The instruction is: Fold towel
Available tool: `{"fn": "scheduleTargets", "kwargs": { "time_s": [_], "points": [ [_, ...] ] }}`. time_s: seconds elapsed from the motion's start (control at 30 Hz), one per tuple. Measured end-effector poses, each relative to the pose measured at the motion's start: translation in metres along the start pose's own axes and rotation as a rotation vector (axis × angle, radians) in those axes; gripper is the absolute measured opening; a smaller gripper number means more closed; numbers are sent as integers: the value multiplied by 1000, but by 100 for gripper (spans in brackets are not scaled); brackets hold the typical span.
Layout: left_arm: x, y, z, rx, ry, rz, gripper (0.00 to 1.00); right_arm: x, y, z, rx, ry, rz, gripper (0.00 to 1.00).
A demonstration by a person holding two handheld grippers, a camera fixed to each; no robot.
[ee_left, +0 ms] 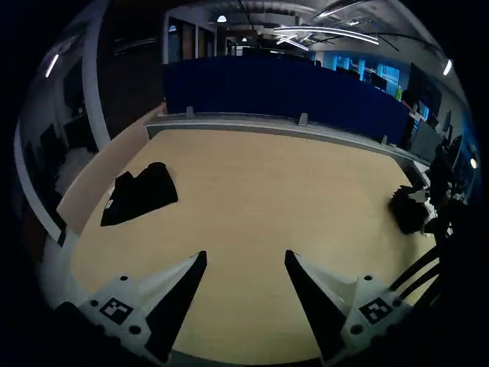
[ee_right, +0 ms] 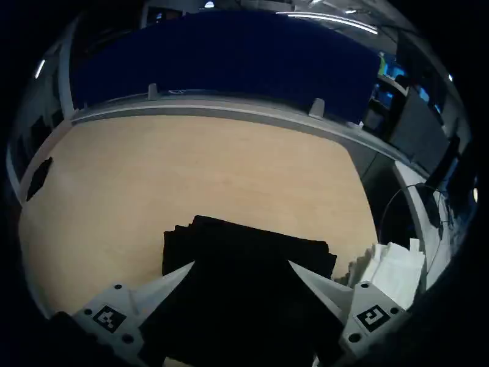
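Your left tongs (ee_left: 246, 255) stand apart over the wooden bench (ee_left: 263, 183), with a crumpled black towel (ee_left: 139, 192) at frame left. Your right tongs (ee_right: 241, 263) stand apart over the folded towel stack (ee_right: 244, 241) at bottom centre.

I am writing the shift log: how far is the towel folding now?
Done, it seems: a folded black stack lies just before the open right gripper. In hand: nothing; the left gripper is open too. Left: one crumpled black towel on the table.
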State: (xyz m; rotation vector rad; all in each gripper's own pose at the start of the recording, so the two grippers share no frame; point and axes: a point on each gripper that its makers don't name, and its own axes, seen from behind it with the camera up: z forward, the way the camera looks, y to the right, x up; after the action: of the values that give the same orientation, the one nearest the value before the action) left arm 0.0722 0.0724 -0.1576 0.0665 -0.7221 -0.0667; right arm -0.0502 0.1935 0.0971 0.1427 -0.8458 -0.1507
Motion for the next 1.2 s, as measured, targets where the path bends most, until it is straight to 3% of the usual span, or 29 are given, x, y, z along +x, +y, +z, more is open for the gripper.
{"fn": "scheduleTargets", "kwargs": {
  "time_s": [0.27,0.5,0.87,1.2],
  "points": [
    [-1,1,0,-3,1,-5,95,2,-1,0,6,1,12,98],
    [5,1,2,-20,16,-10,95,11,-3,-25,-17,48,13,98],
    [19,-5,10,-62,59,-15,95,13,-25,-99,-66,160,52,98],
    [47,-2,18,-134,136,-7,94,29,-70,-184,-124,428,122,98]
  ]
}}
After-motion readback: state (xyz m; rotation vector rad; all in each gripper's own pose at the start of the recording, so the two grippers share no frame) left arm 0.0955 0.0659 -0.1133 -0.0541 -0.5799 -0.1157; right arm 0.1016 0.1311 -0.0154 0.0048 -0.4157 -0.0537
